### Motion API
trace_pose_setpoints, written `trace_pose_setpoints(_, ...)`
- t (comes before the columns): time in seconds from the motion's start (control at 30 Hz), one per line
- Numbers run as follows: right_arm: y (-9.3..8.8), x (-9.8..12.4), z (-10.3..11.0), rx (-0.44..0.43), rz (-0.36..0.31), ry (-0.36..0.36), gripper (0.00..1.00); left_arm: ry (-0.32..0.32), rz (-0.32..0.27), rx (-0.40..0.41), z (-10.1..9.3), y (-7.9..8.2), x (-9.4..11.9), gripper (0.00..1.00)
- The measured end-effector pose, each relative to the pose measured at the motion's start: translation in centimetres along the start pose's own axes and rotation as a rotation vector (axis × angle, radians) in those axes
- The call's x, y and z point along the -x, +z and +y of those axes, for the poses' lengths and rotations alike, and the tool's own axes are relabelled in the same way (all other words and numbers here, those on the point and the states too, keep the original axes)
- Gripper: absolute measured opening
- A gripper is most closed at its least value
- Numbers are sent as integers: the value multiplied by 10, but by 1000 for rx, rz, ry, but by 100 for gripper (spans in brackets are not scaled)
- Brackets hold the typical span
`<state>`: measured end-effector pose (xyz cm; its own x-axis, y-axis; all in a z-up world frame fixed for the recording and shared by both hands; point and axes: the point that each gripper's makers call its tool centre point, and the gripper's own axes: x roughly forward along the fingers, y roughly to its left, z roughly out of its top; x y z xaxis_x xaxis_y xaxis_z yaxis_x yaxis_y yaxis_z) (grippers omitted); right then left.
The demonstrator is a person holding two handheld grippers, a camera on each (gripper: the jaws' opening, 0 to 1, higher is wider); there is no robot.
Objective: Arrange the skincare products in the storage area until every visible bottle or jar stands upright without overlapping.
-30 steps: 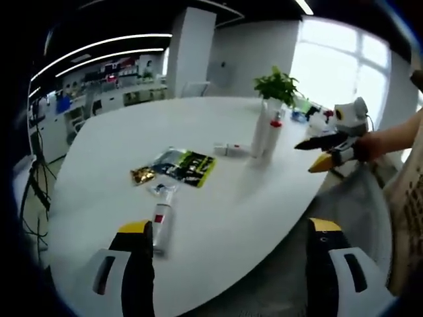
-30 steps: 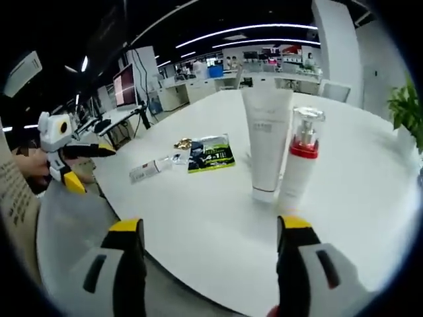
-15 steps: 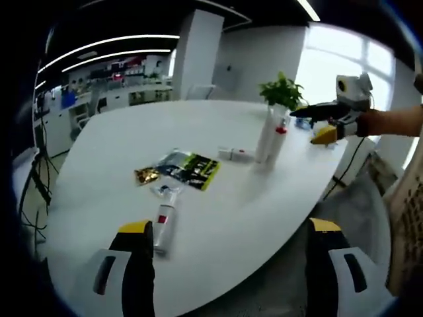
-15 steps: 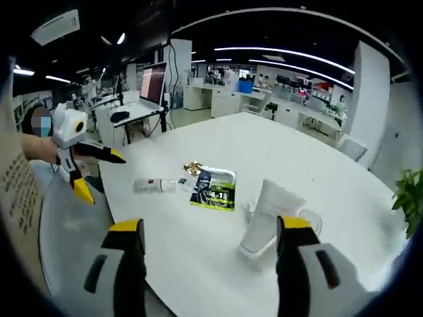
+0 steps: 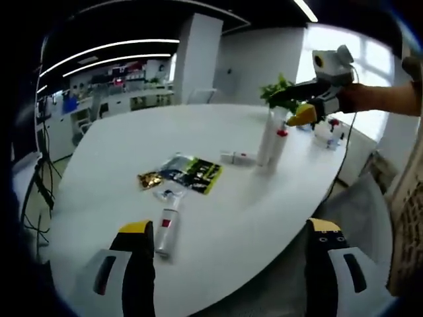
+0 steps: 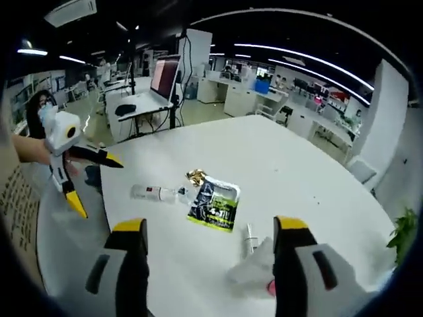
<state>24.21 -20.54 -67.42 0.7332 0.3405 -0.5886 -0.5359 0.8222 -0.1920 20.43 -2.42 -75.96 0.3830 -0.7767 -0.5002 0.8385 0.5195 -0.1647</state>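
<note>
Bottles [image 5: 271,139] upright on white table [image 5: 119,172], open-plan office; both grippers apart.

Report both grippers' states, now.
Left gripper: open, holding nothing, low over the white table's near edge.
Right gripper: open, holding nothing, above the standing tube.

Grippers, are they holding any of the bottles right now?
No. The left gripper and the right gripper are both open and hold nothing. The right one hovers above the standing white tube and pump bottle.
</note>
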Motion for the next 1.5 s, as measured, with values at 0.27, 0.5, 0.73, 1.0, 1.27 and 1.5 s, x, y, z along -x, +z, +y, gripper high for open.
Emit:
trace_pose_setpoints(0.27, 22, -18, -29, 56, 74, 16, 77, -16, -22, 11, -2, 3, 1, 92)
trace_pose_setpoints(0.5, 20, -56, -57, 65, 231, -1, 70, -34, -35, 29, -3, 5, 0, 92)
trace_pose_setpoints(0.73, 15, -105, -77, 70, 379, 115, 65, -37, -46, 46, -1, 6, 1, 91)
trace_pose_setpoints(1.0, -35, -145, -101, -77, 613, 127, 54, -33, -55, 67, 2, 7, 1, 90)
trace_pose_setpoints(1.27, -104, -155, -90, -76, 816, 166, 47, -35, -54, 94, 5, 7, -1, 90)
trace_pose_setpoints(1.5, -145, -151, -82, -31, 957, 184, 43, -46, -42, 104, 3, 5, -2, 90)
